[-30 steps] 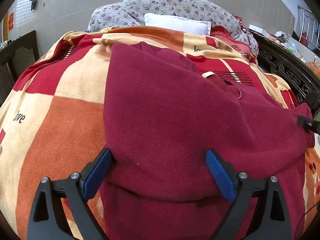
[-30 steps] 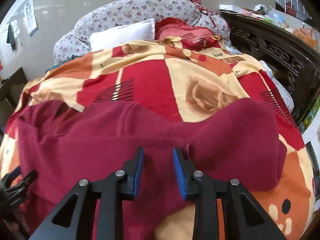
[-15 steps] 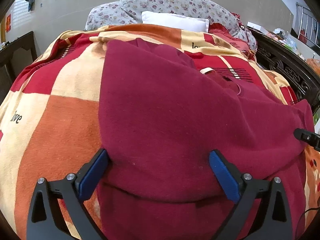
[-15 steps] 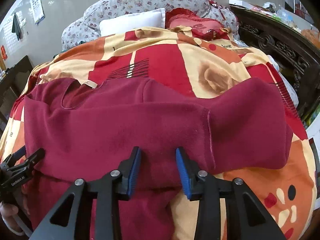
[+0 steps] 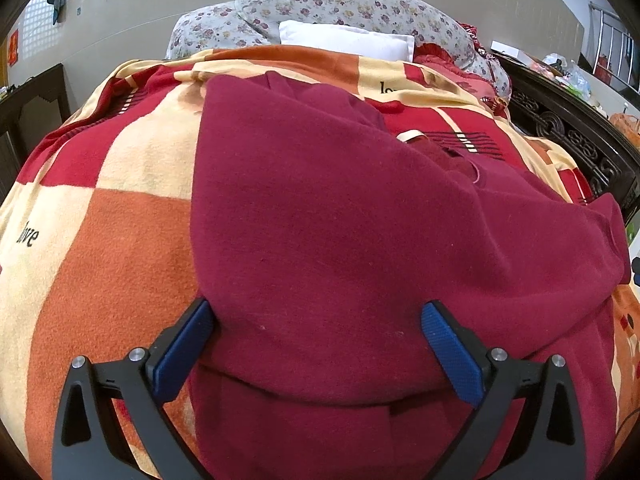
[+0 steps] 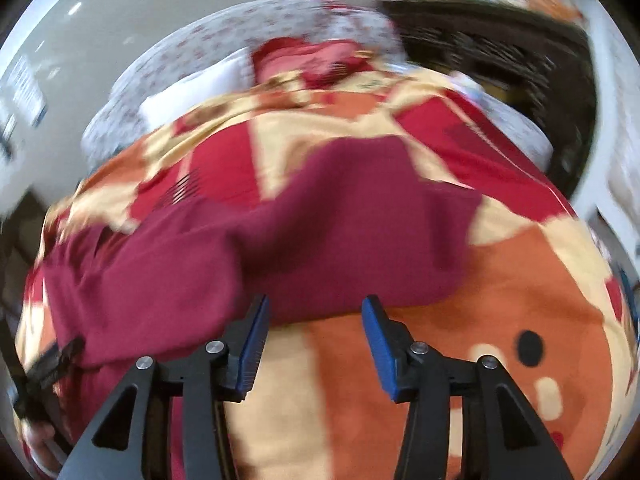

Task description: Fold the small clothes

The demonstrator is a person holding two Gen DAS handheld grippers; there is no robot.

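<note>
Tongs (image 5: 316,344) wide over garment (image 5: 340,220)

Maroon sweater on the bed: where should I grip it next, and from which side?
Grip the maroon sweater at its near folded hem edge, coming in from the foot of the blanket. That edge is thick, raised and faces the open left gripper.

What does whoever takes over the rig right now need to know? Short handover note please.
Left tongs: wide open, holding nothing, over the near folded edge of the maroon top.
Right tongs: jaws opening, nothing between them, off the top's right edge over the blanket.
Done: the top lies on the blanket with one fold laid.
Left: remaining folds, probably sleeve side; right view is blurred.
</note>
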